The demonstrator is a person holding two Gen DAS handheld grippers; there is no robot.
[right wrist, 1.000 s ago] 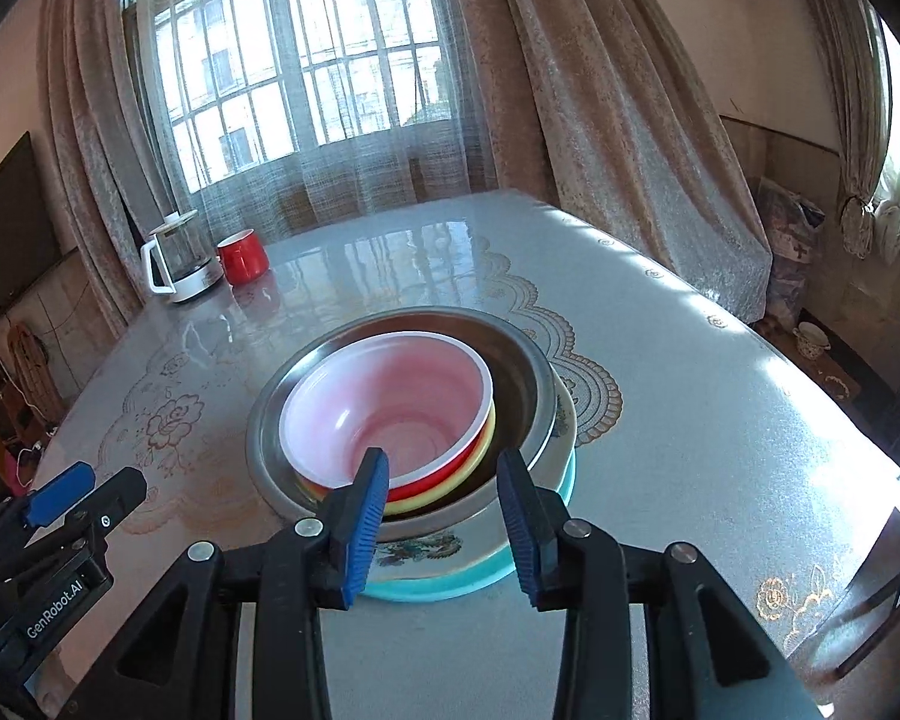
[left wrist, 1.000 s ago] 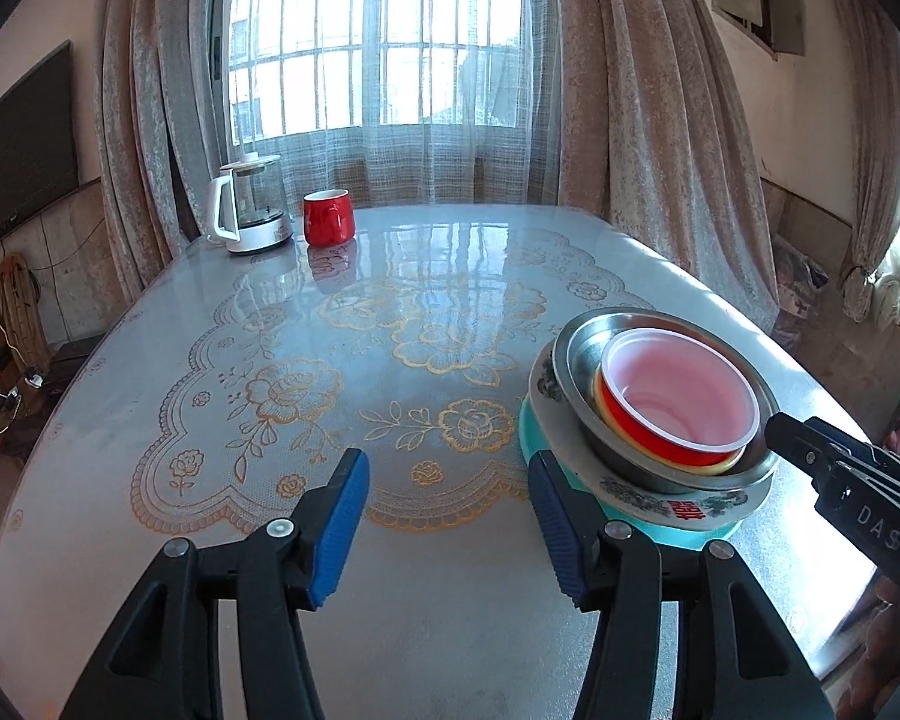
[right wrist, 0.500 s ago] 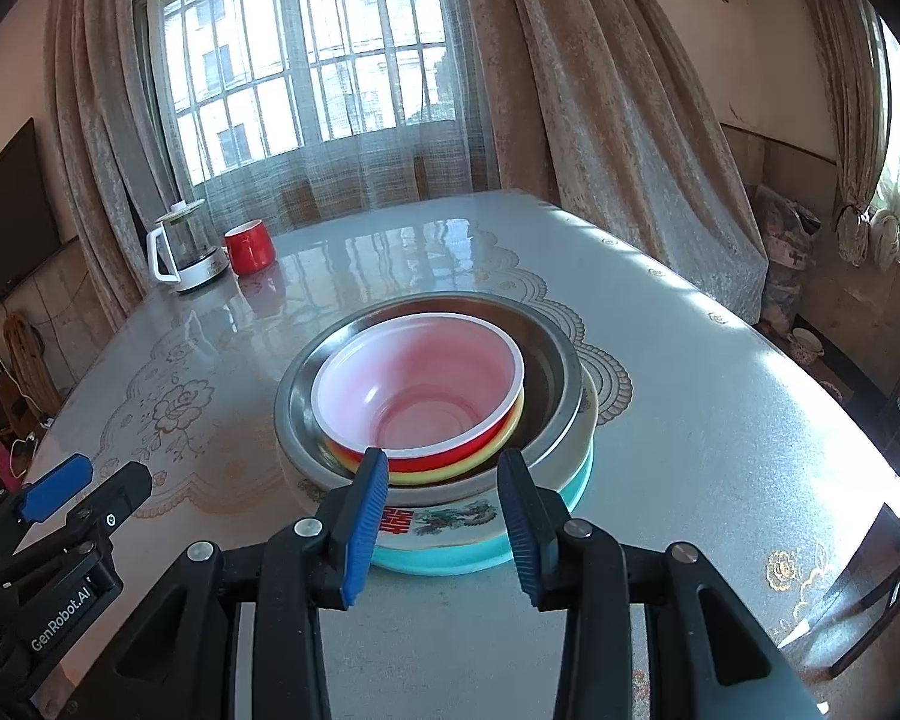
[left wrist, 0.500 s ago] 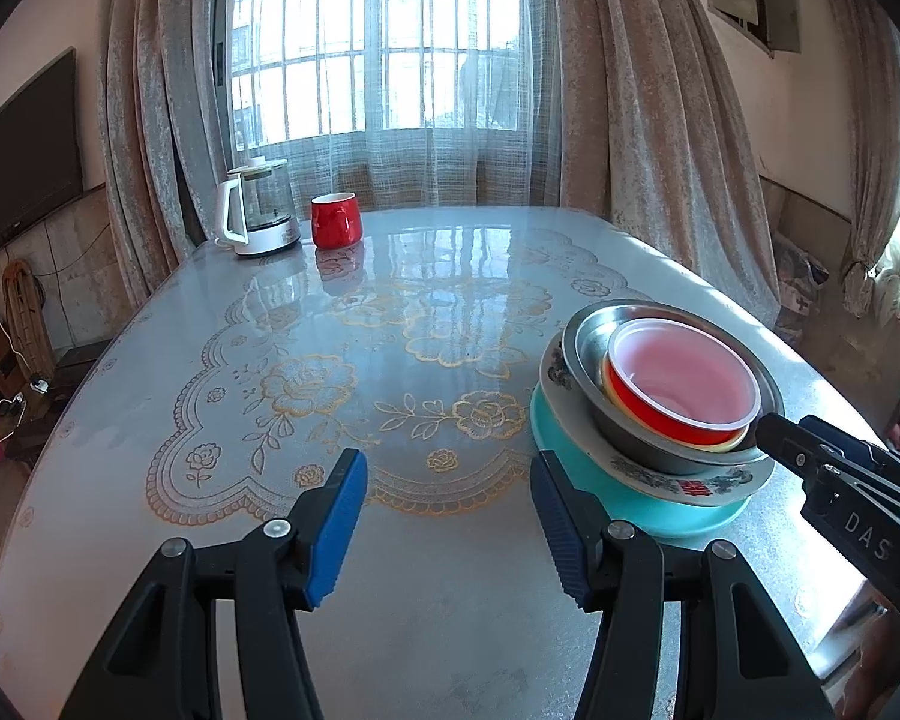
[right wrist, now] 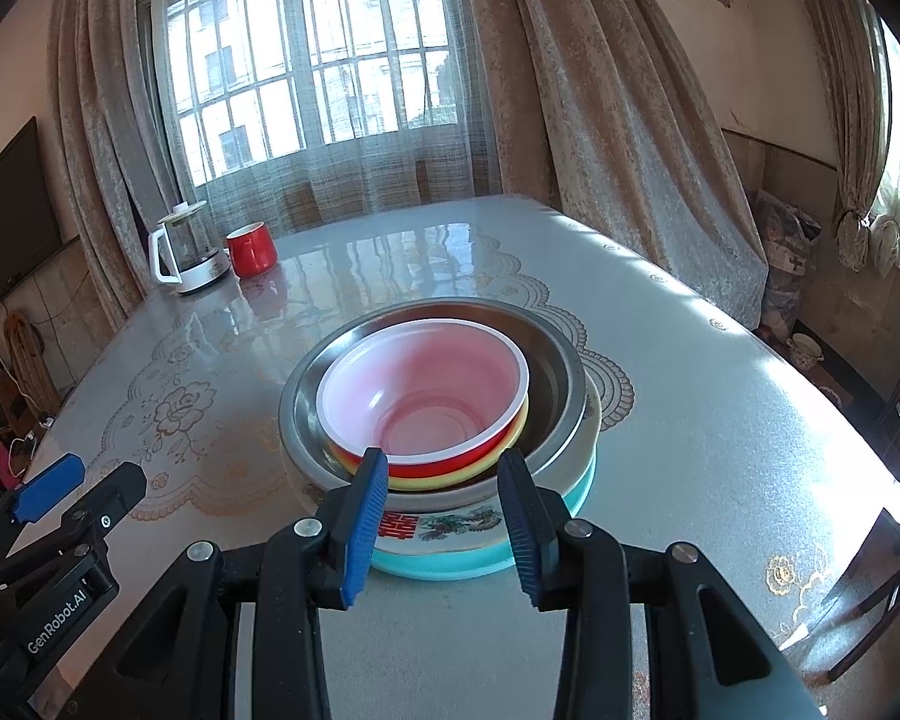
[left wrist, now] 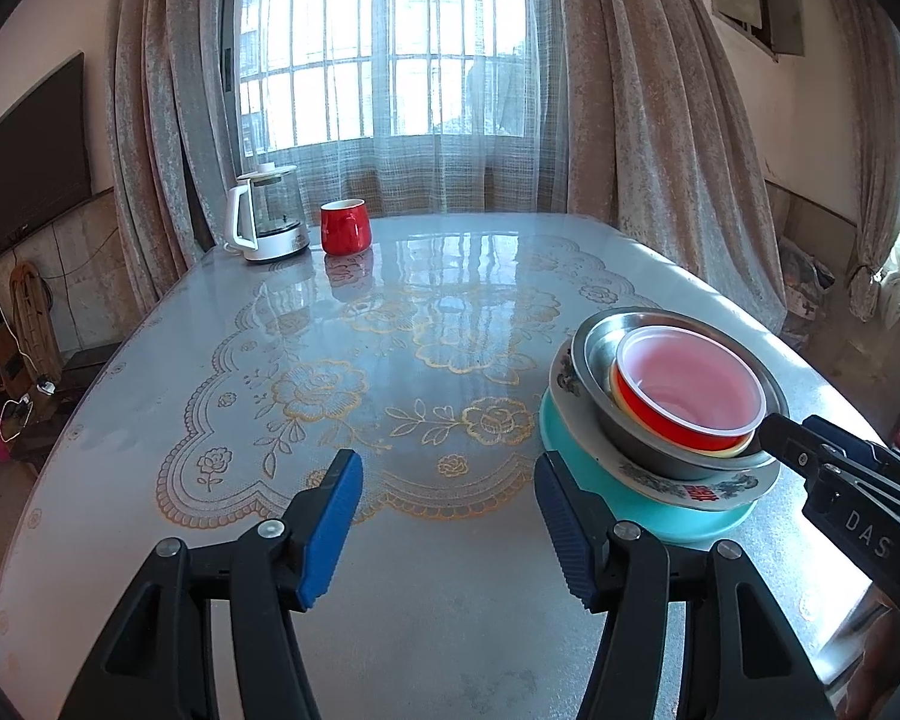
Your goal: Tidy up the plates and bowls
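left claw hangs apart over bare surface, jaws just widening, nothing between. stack sits ahead of right claw, also apart, gripping nothing. red bowl looks light, slick plastic; pinch its rim.

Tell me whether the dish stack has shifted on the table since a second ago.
No. The dish stack still sits against the same scalloped gold print to its right; only the camera view shifted slightly.
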